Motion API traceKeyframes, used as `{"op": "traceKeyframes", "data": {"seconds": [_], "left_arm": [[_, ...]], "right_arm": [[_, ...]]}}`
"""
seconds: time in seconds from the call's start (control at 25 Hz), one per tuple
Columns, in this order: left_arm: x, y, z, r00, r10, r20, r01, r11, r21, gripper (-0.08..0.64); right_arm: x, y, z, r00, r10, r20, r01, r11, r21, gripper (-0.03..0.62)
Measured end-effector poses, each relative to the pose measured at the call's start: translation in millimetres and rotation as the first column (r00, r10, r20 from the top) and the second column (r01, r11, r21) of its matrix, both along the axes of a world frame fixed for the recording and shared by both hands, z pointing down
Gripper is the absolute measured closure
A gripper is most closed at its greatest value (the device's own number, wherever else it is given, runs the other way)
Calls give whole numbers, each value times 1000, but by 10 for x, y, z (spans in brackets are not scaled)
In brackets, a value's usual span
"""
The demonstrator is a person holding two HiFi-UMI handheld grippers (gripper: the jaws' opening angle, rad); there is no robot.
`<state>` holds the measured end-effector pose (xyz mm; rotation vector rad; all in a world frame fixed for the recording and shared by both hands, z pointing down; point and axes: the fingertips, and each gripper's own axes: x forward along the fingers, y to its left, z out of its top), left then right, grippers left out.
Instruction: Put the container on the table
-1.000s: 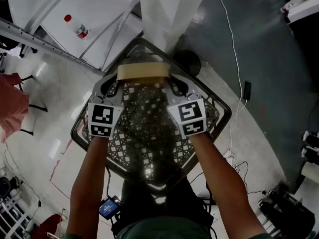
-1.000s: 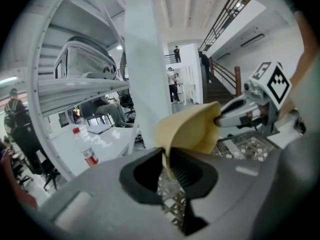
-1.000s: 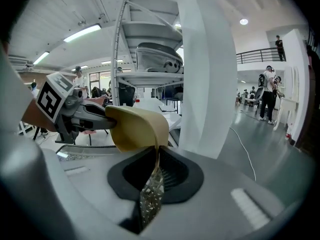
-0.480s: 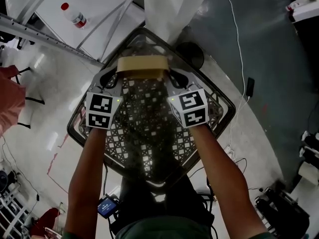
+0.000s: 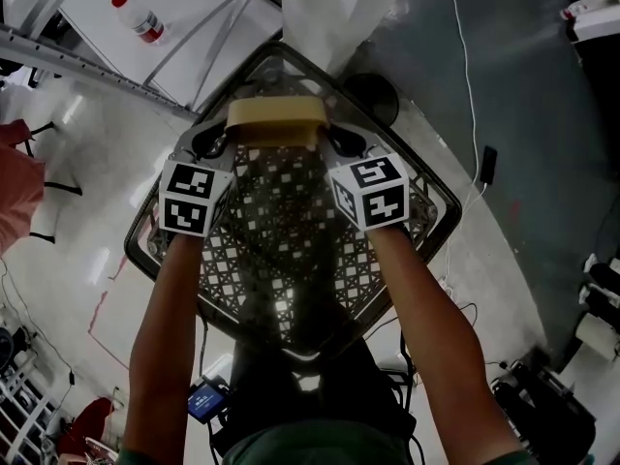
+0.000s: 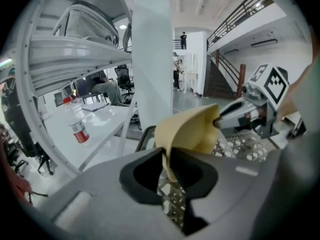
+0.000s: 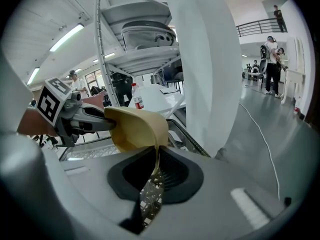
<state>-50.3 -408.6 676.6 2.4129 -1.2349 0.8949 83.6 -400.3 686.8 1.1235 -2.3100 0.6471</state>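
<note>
A square dark container with lattice walls hangs in front of me in the head view, over the floor. A tan handle band runs along its far edge. My left gripper is shut on the band's left end, and my right gripper is shut on its right end. In the left gripper view the thin tan band is pinched between the jaws of the left gripper, with lattice showing below. The right gripper view shows the same for the band and the right gripper.
A white table with a red-capped bottle stands at the upper left. A white post rises just beyond the container, with a black round base beside it. A cable trails over the grey floor at right. Shelves rise beside the post.
Both grippers and the container between them have sunk lower and shifted slightly away from me. Both grips on the tan band look unchanged.
</note>
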Motion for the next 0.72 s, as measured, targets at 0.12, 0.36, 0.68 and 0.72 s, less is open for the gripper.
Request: {"op": "traceKeyframes", "data": {"seconds": [0.12,0.36,0.68,0.72], "left_arm": [[-12,-24,75,1000,-2,-4,2,1000,-30,514],[-37,-31,176,1000,-12,-15,10,996,-86,514],[-67,-52,299,1000,-23,-21,20,992,-122,508],[-68,-49,317,1000,-26,-17,24,992,-121,506]], "right_arm": [[-10,-27,75,1000,3,13,-2,999,-41,565],[-33,-38,179,999,6,33,-2,994,-105,561],[-58,-91,283,999,32,24,-28,989,-146,561],[-59,-97,297,999,34,17,-31,989,-147,561]]}}
